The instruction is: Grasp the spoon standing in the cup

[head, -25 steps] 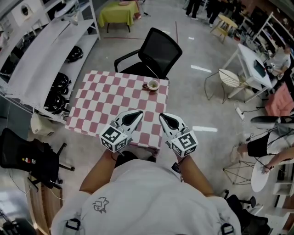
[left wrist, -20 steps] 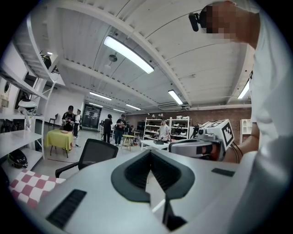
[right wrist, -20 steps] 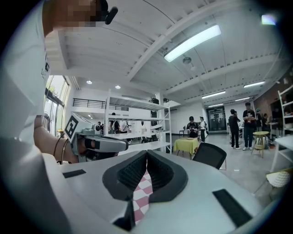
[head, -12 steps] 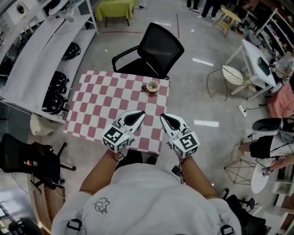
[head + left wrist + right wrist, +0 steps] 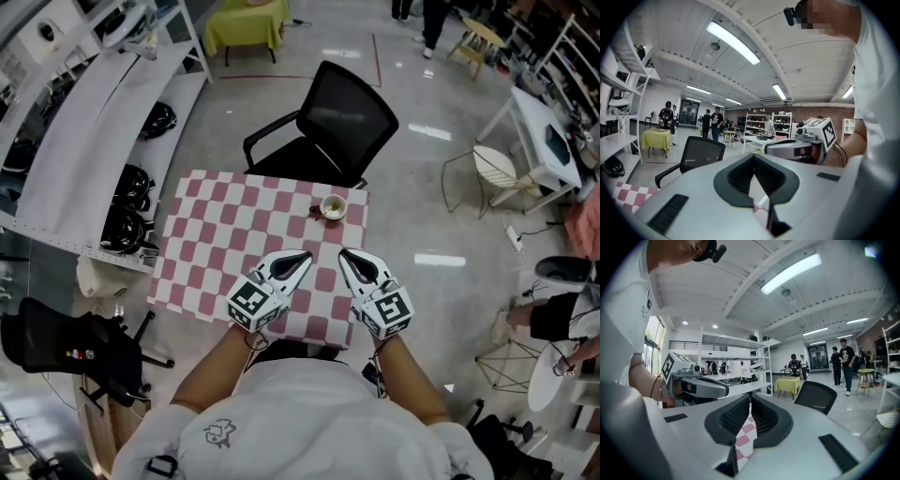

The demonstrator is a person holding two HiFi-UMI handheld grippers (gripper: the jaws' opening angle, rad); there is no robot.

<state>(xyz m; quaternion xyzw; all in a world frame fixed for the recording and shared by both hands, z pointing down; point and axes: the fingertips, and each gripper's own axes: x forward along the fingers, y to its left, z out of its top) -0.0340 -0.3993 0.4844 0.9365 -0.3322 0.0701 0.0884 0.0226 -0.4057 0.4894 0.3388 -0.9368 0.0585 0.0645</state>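
Note:
A small pale cup point(image 5: 333, 207) stands near the far right edge of the pink-and-white checkered table point(image 5: 216, 244). The spoon in it is too small to make out. My left gripper point(image 5: 306, 254) and right gripper point(image 5: 344, 253) hover side by side over the table's near edge, well short of the cup and pointing toward it. Both are shut with nothing between the jaws. In the left gripper view the left gripper point(image 5: 753, 155) has its tips together, with the right gripper point(image 5: 797, 149) beside it. The right gripper view shows the right gripper point(image 5: 750, 397) closed over checkered cloth.
A black office chair point(image 5: 342, 122) stands at the table's far side. White shelves point(image 5: 84, 141) holding dark helmets run along the left. Another black chair point(image 5: 56, 342) stands at lower left. A white desk point(image 5: 544, 131) and a pale chair point(image 5: 497, 169) stand at right.
In the head view the table, cup and chair have slid down and to the right. Both grippers keep their side-by-side pose, still shut, now sitting slightly lower and further right in the frame.

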